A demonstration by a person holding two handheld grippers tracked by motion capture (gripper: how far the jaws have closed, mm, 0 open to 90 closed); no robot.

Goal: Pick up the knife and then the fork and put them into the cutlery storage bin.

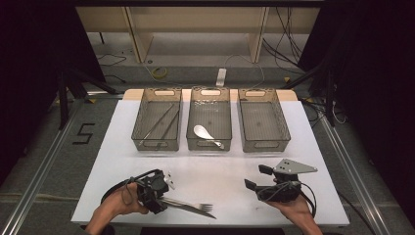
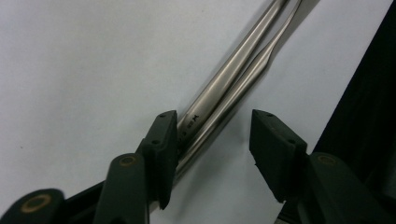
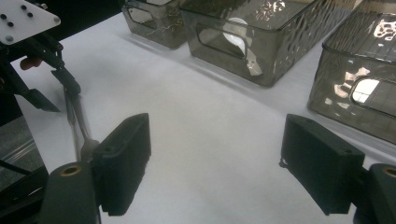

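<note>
The fork (image 1: 193,204) and knife (image 1: 195,210) lie together on the table (image 1: 235,171) near its front edge, handles between the half-open jaws of the left gripper (image 2: 212,140); only one pad touches them. If it closes now, it may catch both, or one may slip out. The right gripper (image 3: 215,163) waits open and empty.

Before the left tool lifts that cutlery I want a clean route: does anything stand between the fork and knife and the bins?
Nothing visible does. The fork and knife lie between the left tool's jaws at the near edge, and only bare white table separates them from the three bins. The right tool sits off to the side.
</note>
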